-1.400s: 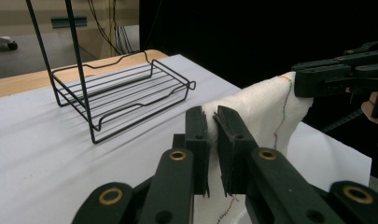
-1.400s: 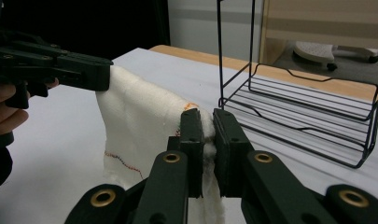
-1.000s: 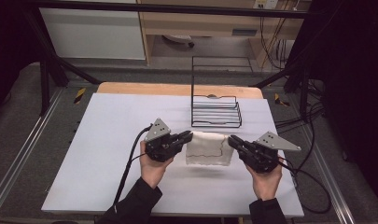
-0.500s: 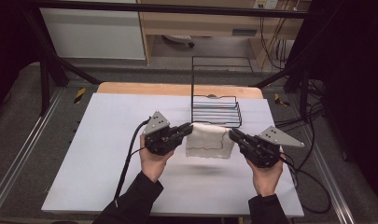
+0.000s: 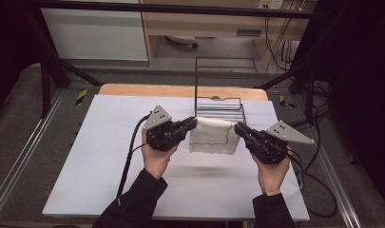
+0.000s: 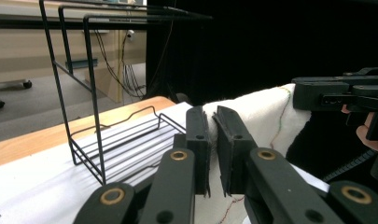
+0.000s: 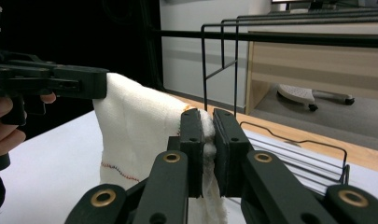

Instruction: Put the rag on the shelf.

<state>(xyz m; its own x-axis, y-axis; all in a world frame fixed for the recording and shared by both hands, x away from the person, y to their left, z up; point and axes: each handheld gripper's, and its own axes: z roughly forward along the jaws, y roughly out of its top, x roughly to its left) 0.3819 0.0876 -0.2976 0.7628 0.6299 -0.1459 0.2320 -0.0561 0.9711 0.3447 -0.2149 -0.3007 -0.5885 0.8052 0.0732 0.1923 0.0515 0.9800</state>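
A white cloth [image 5: 214,137] with thin coloured stitching hangs above the table, stretched between my two grippers. My left gripper [image 5: 194,123] is shut on its upper left corner; in the left gripper view the jaws [image 6: 213,135] pinch the cloth [image 6: 261,116] edge. My right gripper [image 5: 237,127] is shut on the upper right corner, and in the right gripper view its jaws [image 7: 209,135] clamp the cloth [image 7: 135,126] fold. The cloth's lower edge hangs free over the table.
A black wire rack [image 5: 218,102] with a tall back frame stands just behind the cloth on the white tabletop [image 5: 85,161]. A wooden strip [image 5: 147,90] runs along the table's far edge. Cables trail from both grippers toward the near edge.
Both grippers have risen with the cloth, lifting it off the table so it now hangs between them; its shadow shows below.
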